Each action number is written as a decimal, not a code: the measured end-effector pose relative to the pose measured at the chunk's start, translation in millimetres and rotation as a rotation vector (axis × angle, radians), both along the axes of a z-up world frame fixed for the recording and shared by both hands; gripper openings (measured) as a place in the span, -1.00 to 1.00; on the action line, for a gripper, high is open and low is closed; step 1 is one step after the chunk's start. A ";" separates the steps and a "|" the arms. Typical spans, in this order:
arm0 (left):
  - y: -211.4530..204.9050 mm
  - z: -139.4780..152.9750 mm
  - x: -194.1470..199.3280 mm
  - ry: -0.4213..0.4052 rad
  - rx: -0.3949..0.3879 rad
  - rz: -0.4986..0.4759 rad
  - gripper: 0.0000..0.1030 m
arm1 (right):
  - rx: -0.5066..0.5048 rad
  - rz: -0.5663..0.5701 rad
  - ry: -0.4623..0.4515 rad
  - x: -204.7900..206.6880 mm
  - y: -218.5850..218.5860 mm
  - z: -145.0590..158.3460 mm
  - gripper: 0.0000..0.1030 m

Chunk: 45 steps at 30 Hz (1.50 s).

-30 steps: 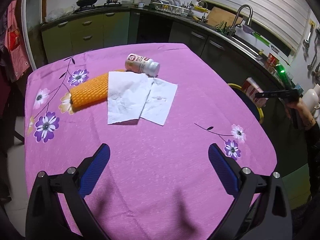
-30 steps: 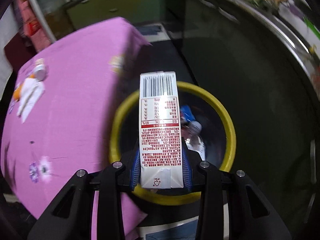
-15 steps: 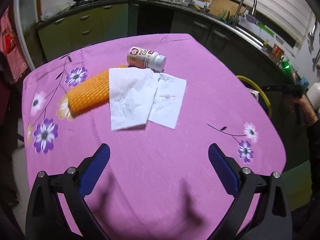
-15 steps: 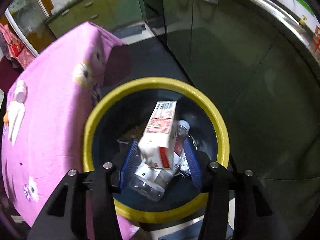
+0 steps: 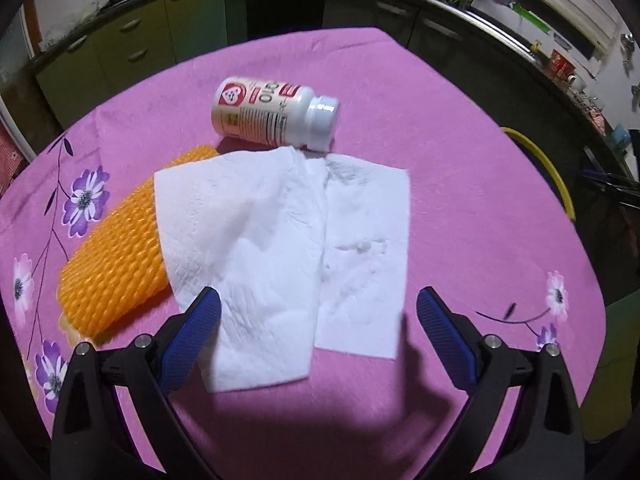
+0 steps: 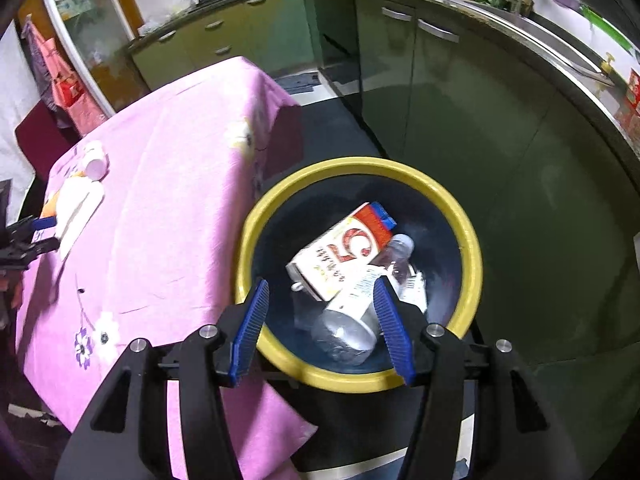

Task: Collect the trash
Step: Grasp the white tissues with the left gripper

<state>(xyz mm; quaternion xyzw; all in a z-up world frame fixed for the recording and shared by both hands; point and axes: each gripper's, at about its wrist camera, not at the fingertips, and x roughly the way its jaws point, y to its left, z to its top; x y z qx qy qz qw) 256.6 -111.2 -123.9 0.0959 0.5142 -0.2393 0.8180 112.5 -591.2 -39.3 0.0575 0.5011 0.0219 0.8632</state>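
L gripper [image 5: 318, 334]: jaws wide, nothing gripped; tipped down over tissues [image 5: 280, 248], near edges lie between its fingers, prob. next pick.
R gripper [image 6: 322, 328]: jaws opening, empty; hangs over bin [image 6: 472, 256].
Carton [image 6: 344, 252]: in bin, just ahead of R fingers, leaning on bottles; dropped there as trash.
Pill bottle [image 5: 272, 114]: on its side, just beyond tissues, touching far edge.
Orange mesh [image 5: 116, 264]: left of L gripper, part under tissue.
Table [image 5: 460, 168]: three items left.

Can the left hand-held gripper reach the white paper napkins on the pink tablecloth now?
Probably yes. The left hand-held gripper is open, right above the near edge of the white paper napkins, and nothing lies between them.
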 end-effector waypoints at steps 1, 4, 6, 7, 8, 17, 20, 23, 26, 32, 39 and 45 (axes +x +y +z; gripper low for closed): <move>-0.7 -1.9 2.1 0.004 0.003 0.001 0.83 | 0.003 0.006 -0.003 -0.3 2.7 0.4 0.07; -1.0 -5.7 6.9 0.005 0.007 0.008 0.83 | 0.012 0.018 -0.005 3.5 9.0 -1.6 0.07; -1.4 -6.2 8.7 0.001 0.001 0.013 0.79 | 0.016 0.025 -0.002 5.0 12.6 -3.6 0.08; -1.0 -6.2 10.1 -0.006 0.007 0.017 0.69 | 0.018 0.029 0.002 6.0 14.0 -5.1 0.08; -3.2 -6.1 12.7 -0.014 0.016 0.020 0.63 | 0.019 0.032 0.004 6.8 15.2 -6.7 0.07; 6.5 2.0 20.7 -0.020 0.018 0.056 -0.72 | 0.031 0.046 0.006 8.1 21.0 -11.0 0.08; 8.3 4.7 16.1 -0.027 0.017 0.052 -0.89 | 0.031 0.048 0.000 6.7 22.4 -8.6 0.08; 7.1 12.3 6.5 -0.055 0.016 0.035 -0.91 | 0.032 0.048 -0.009 5.0 23.0 -5.1 0.08; 5.0 25.0 -4.6 -0.085 0.013 0.013 -0.93 | 0.033 0.047 -0.018 2.6 23.5 -1.6 0.08; 0.3 60.7 -26.2 -0.124 -0.026 -0.035 -0.93 | 0.038 0.047 -0.031 -2.0 23.4 2.7 0.08; -23.8 101.8 -49.1 -0.144 -0.078 -0.118 -0.93 | 0.044 0.028 -0.050 -12.7 15.4 8.0 0.08; -63.3 119.7 -54.1 -0.153 -0.103 -0.206 -0.93 | 0.037 -0.001 -0.052 -28.5 1.5 10.2 0.10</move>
